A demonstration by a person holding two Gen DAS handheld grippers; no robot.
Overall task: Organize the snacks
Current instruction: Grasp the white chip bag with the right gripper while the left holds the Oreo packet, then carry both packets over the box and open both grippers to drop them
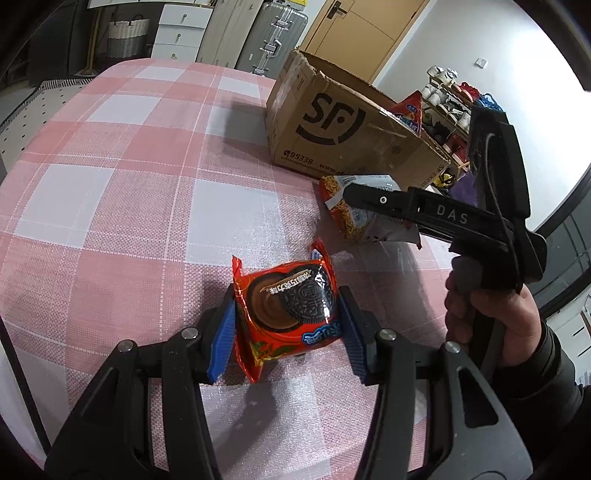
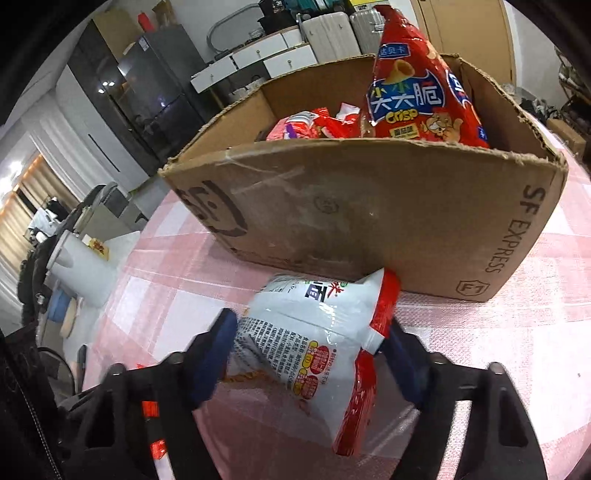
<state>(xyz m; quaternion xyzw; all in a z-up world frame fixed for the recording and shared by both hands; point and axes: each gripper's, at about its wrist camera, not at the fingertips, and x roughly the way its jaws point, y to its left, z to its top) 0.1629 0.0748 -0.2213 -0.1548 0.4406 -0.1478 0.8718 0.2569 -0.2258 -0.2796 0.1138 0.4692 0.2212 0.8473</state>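
Observation:
My left gripper (image 1: 288,328) is shut on a red Oreo cookie packet (image 1: 286,314), its blue pads pressing both sides just above the pink checked tablecloth (image 1: 147,184). My right gripper (image 2: 310,354) is shut on a white and red instant noodle packet (image 2: 317,347), held in front of the open SF cardboard box (image 2: 369,221). In the left wrist view the right gripper's black finger (image 1: 388,201) lies across the noodle packet (image 1: 351,218), beside the box (image 1: 332,122). The box holds a tall red crisp bag (image 2: 413,85) and other red packets (image 2: 314,125).
The table drops off at its left and far edges. Beyond it stand suitcases (image 1: 273,33), white drawers (image 1: 177,29), a woven basket (image 1: 127,37) and a shoe rack (image 1: 454,107). A white cylinder (image 2: 81,266) stands off the table's left side.

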